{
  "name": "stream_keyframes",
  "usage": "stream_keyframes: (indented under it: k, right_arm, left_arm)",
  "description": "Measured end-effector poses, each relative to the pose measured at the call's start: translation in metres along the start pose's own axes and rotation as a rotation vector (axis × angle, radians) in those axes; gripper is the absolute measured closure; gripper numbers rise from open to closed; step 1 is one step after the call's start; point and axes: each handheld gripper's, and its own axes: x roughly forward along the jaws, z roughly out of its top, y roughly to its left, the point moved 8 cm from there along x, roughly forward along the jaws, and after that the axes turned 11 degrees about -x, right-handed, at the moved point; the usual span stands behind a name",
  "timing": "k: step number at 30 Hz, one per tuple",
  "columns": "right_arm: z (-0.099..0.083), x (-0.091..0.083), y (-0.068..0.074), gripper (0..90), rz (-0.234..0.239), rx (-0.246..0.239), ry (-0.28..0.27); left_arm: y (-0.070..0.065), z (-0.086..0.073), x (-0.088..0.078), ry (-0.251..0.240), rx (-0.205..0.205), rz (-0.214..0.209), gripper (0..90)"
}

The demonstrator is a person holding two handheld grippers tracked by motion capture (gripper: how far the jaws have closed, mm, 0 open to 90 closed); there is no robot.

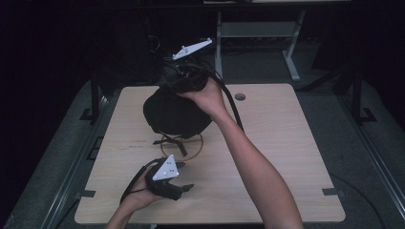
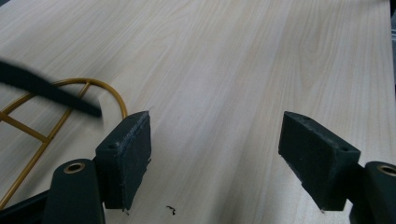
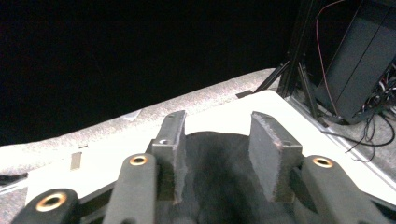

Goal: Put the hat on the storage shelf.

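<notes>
A rounded black fabric thing [image 1: 174,114], like a cap with straps [image 1: 173,141], sits over a gold wire stand [image 1: 197,149] mid-table. My right gripper [image 1: 175,89] is held at its top from the far side. In the right gripper view the jaws [image 3: 217,122] stand apart, with the black fabric [image 3: 219,177] low between them and a gap to each pad. My left gripper [image 1: 184,175] rests near the front edge, apart from the stand, open with nothing inside. Its own view shows the open gripper [image 2: 217,135] over bare wood, beside the gold wire [image 2: 114,93] and a black strap [image 2: 46,88].
The light wood table [image 1: 286,143] has a round cable hole [image 1: 240,96] at the back. The right gripper's cable [image 1: 232,105] trails along the forearm. Behind the table stands a grey desk frame [image 1: 291,57]. Black equipment with cables [image 3: 359,65] stands off the table's edge.
</notes>
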Motion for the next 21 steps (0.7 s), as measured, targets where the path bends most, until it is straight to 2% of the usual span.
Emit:
stream_keyframes:
  k: [1, 4, 6, 11, 12, 14, 21]
  right_arm:
    - [0.000, 0.000, 0.000, 52.4, 0.000, 0.000, 0.000]
    - [-0.007, -0.009, -0.002, 44.7, 0.002, 0.010, 0.011]
    - [-0.014, -0.018, -0.003, 42.0, 0.001, 0.027, 0.003]
    - [-0.024, -0.031, -0.006, 39.2, -0.007, 0.030, 0.001]
    - [-0.027, -0.038, -0.008, 38.2, -0.008, 0.039, -0.010]
    - [-0.028, -0.040, -0.008, 37.9, -0.008, 0.042, -0.015]
    - [-0.042, -0.060, -0.015, 32.3, -0.024, 0.054, -0.016]
  left_arm:
    - [0.000, 0.000, 0.000, 0.000, 0.000, 0.000, 25.3]
    - [0.000, -0.001, -0.001, -0.003, -0.006, 0.003, 25.2]
    - [0.001, -0.001, -0.002, -0.008, -0.005, 0.010, 25.2]
    - [0.002, 0.001, -0.004, -0.028, -0.024, 0.012, 25.2]
    - [0.003, 0.001, -0.004, -0.024, -0.031, 0.008, 25.2]
    - [0.003, 0.002, -0.004, -0.034, -0.050, -0.003, 25.2]
    - [0.004, 0.001, -0.003, -0.034, -0.049, 0.004, 25.0]
